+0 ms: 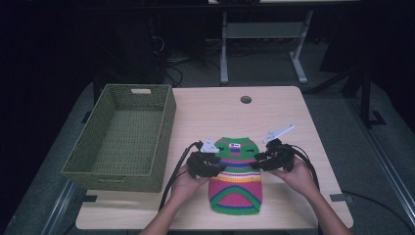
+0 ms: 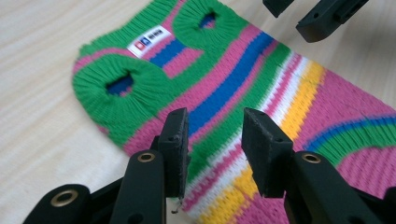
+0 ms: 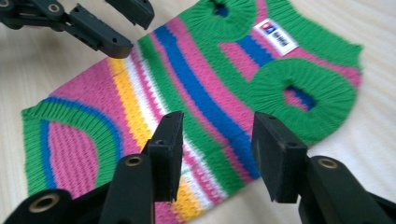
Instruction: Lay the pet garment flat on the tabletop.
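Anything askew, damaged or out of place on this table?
Nothing stands out. The striped knitted sweater lies flat and intact on the table, roughly square to its edges, with the left gripper and right gripper open at its two sides. The green woven basket sits upright at the left.

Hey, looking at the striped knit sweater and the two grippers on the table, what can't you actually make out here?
- Sweater label: left gripper view, print too small and blurred to read.
- Sweater side edges: high view, covered by the left gripper and right gripper.
- Sweater underside: lies flat on the table, hidden.
- Basket near inner wall: high view, hidden by its own rim.
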Demonstrator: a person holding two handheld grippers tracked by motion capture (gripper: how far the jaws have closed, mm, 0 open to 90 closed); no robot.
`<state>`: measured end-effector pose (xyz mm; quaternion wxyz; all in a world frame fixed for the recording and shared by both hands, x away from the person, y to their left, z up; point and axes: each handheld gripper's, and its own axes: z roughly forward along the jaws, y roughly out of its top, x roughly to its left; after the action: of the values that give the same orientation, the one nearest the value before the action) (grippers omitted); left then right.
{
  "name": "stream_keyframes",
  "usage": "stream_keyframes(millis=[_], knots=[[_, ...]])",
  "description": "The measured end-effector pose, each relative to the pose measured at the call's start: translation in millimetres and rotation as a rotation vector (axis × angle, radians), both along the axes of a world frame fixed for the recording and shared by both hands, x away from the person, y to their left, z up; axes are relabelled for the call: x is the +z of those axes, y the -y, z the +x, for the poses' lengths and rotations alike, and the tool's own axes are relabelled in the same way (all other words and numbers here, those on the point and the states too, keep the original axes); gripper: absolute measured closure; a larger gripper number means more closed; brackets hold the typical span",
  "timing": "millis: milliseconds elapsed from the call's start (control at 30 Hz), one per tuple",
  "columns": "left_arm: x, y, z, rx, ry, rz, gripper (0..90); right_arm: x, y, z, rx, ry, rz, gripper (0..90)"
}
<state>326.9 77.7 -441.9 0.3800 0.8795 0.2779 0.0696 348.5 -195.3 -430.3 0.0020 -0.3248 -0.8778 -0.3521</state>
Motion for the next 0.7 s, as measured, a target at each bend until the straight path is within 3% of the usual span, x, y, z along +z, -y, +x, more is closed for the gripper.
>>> stream_keyframes(millis=[267,333,400,567,700], knots=[[-9.1,-0.6,-11.5,-0.051,-0.009,0.053,78.9,-10.2,-7.1,-20.3,0.041,-0.001,-0.044,77.4],[-10.3,0.0,-12.2,-0.065,-0.028,0.062,79.7,-12.3,-8.9,-21.6,0.051,0.003,-0.065,79.0],[-11.8,0.6,-12.5,-0.078,-0.021,0.087,80.7,-13.7,-9.9,-21.7,0.057,0.005,-0.068,80.6],[-14.8,3.1,-12.3,-0.07,-0.029,0.083,81.4,-21.9,-12.9,-18.1,0.056,-0.019,-0.085,81.4],[-15.9,5.3,-10.4,-0.062,-0.027,0.079,81.0,-24.7,-11.1,-15.5,0.041,-0.026,-0.069,81.3]])
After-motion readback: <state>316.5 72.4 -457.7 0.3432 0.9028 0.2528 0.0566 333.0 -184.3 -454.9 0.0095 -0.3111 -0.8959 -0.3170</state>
